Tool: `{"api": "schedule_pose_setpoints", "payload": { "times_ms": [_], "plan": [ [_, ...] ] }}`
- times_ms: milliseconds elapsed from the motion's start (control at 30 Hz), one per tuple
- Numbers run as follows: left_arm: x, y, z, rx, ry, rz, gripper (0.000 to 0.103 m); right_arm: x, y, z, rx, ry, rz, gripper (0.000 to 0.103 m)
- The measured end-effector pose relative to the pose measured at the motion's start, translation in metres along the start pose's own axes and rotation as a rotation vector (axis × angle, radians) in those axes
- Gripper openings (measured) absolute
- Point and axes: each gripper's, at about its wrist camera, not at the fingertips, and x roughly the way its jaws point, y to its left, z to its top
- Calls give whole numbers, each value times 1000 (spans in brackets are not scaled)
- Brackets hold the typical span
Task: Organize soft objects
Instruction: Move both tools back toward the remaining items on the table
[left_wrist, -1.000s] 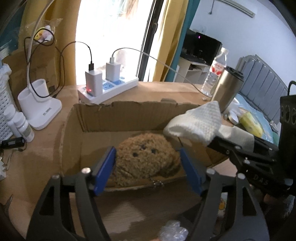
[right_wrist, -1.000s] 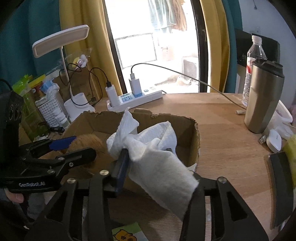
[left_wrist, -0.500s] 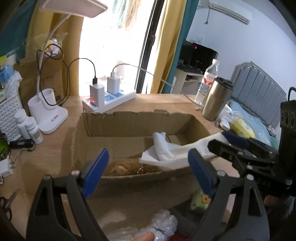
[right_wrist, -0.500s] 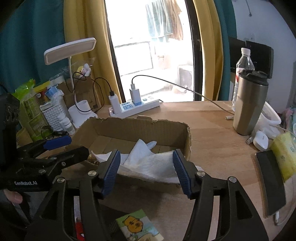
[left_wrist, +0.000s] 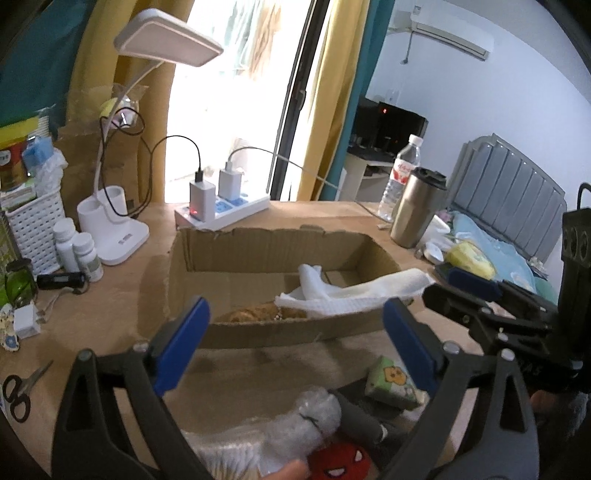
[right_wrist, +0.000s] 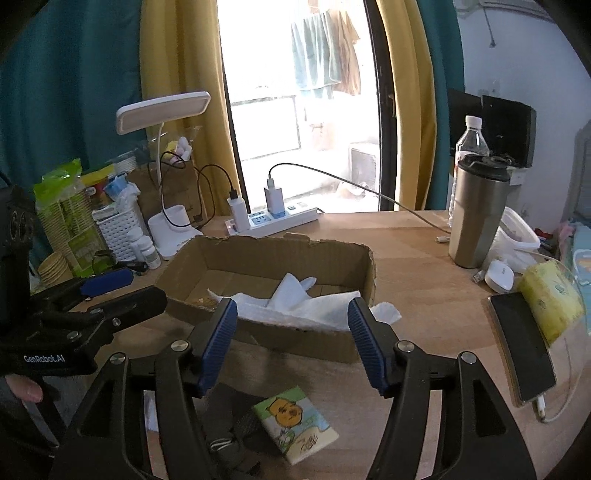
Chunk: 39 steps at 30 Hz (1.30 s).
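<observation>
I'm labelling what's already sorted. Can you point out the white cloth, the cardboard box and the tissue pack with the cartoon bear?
white cloth (right_wrist: 295, 306): right wrist view, on its raised middle fold.
cardboard box (right_wrist: 280, 251): right wrist view, on the inner face of its far wall.
tissue pack (right_wrist: 295, 428): right wrist view, on its printed top.

In front of you the cardboard box (right_wrist: 280, 258) sits mid-table (right_wrist: 417, 236). Inside it, the cloth (right_wrist: 295, 306) lies toward the near right, one corner draped over the near wall, and the plush toy (left_wrist: 258, 314) lies just left of the cloth, partly under it. Behind the box you have the power strip (right_wrist: 280, 219); to its far left, the desk lamp (right_wrist: 173, 225) and the basket (right_wrist: 118, 229). To the right stands the tumbler (right_wrist: 476, 214), the water bottle (right_wrist: 471, 147) behind it. Near you, before the box, lies the tissue pack (right_wrist: 295, 424).
</observation>
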Motion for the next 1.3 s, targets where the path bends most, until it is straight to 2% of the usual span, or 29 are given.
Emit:
{"api": "schedule_pose_setpoints", "payload": {
  "times_ms": [767, 1300],
  "plan": [
    [-52, 3, -34, 1, -36, -2, 96, -46, 30, -31, -21, -35, -24, 69],
    [-58, 13, -77, 1, 16, 21, 96, -37, 39, -69, -8, 26, -13, 69]
  ]
}}
